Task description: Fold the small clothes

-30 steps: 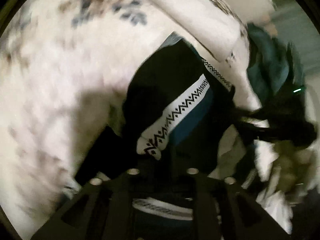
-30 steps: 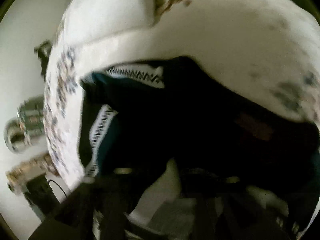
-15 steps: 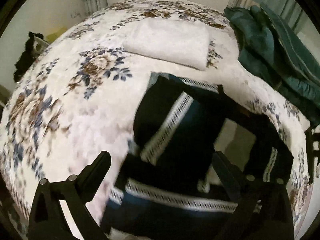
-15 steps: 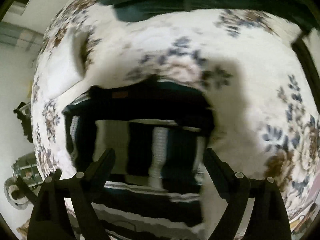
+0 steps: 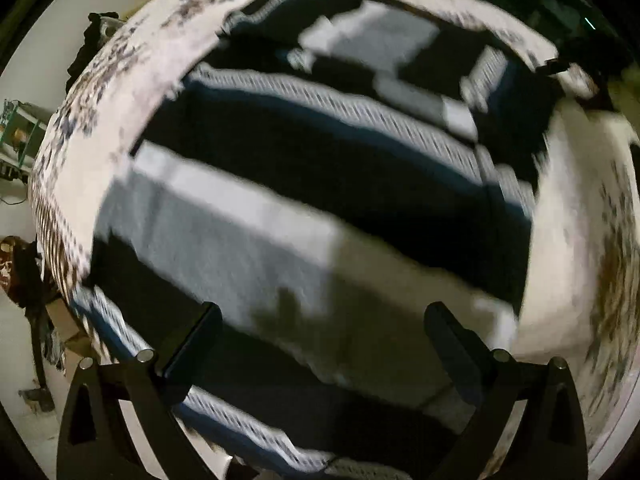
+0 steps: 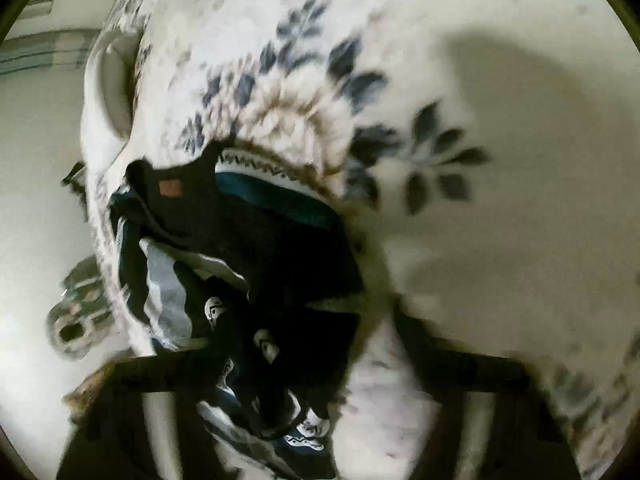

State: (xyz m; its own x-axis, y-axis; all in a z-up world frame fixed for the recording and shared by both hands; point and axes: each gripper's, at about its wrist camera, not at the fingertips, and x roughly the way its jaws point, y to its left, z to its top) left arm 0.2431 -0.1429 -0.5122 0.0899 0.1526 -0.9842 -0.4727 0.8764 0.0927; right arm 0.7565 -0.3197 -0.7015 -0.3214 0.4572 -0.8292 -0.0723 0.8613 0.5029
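While the flowered bedspread [image 5: 568, 216] fills most of both views, the striped sweater [image 5: 320, 168] lies spread flat across it, black, blue, grey and white bands running slantwise. In the left wrist view, the left gripper [image 5: 320, 324] hangs right above the sweater's grey band with its jaws wide apart and nothing between them, the cloth stretching away to the far side and past both fingers [image 5: 192, 340]. In the right wrist view, the right gripper [image 6: 276, 396] has just been closing; its jaws stand narrow, pinched on a bunched edge of the sweater [image 6: 248, 240] at the near left, though blur hides the pads themselves.
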